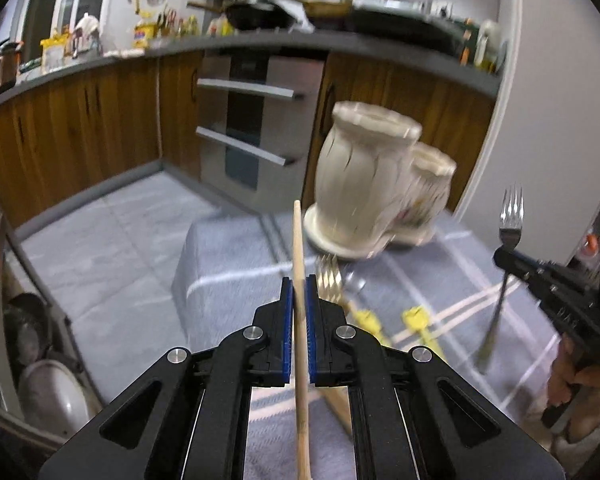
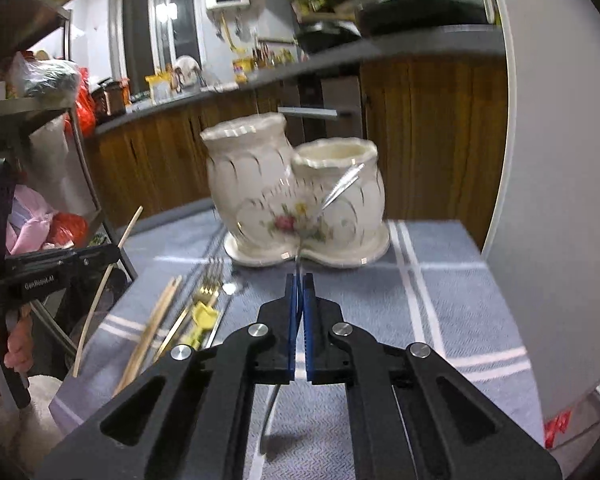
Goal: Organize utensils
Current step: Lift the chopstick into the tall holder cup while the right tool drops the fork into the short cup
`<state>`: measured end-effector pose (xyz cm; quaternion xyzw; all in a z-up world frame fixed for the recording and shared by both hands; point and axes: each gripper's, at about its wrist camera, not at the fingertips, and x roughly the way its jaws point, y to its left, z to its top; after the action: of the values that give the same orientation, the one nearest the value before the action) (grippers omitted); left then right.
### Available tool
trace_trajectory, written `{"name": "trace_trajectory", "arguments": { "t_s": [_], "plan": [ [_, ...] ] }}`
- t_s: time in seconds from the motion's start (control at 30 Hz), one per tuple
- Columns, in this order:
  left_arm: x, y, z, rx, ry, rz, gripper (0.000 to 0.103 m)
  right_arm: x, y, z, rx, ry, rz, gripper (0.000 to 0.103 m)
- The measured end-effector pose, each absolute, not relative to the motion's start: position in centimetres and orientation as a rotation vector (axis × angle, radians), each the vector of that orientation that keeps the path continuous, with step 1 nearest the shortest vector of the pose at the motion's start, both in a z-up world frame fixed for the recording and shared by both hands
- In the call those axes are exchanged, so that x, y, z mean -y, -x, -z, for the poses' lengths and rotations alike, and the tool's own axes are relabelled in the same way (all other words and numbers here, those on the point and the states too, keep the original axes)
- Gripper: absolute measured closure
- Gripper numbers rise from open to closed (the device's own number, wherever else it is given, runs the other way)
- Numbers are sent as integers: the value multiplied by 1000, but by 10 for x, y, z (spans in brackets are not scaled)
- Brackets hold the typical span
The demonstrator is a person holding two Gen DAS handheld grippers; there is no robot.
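Blue pads of the left gripper (image 1: pixel 299 280) were pressed together on a single wooden chopstick (image 1: pixel 299 240), gripped partway along so that its tip stood up and forward, ready to be lowered end-first. The right gripper (image 2: pixel 300 280) was likewise clamped on the thin neck of a steel fork (image 2: pixel 342 186), tines raised toward the smaller cup; a grip that low probably left enough length above the pads to clear the rim. Both tools were held off the checked blue tablecloth (image 2: pixel 440 280), well short of the holder. Ahead stood the cream two-cup ceramic holder (image 2: pixel 260 184), upright on its saucer base, both mouths seemingly empty. Beside the left gripper, more chopsticks (image 2: pixel 156 320), a gold fork (image 2: pixel 210 280) and yellow-handled pieces (image 2: pixel 202 314) lay in a loose row on the cloth, apparently awaiting sorting.
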<state>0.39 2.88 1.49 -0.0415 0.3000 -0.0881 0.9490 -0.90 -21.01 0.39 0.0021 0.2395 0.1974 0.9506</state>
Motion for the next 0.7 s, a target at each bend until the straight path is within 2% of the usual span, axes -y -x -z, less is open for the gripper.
{"name": "trace_trajectory", "arguments": {
  "t_s": [0.3, 0.53, 0.7],
  "plan": [
    [-23, -2, -52, -459, 77, 200, 96, 209, 10, -43, -291, 32, -371, 100],
    [-5, -36, -104, -346, 91, 233, 96, 219, -31, -86, -148, -62, -300, 100],
    [11, -66, -133, -248, 98, 212, 96, 226, -58, -94, -72, -152, -260, 100]
  ]
}}
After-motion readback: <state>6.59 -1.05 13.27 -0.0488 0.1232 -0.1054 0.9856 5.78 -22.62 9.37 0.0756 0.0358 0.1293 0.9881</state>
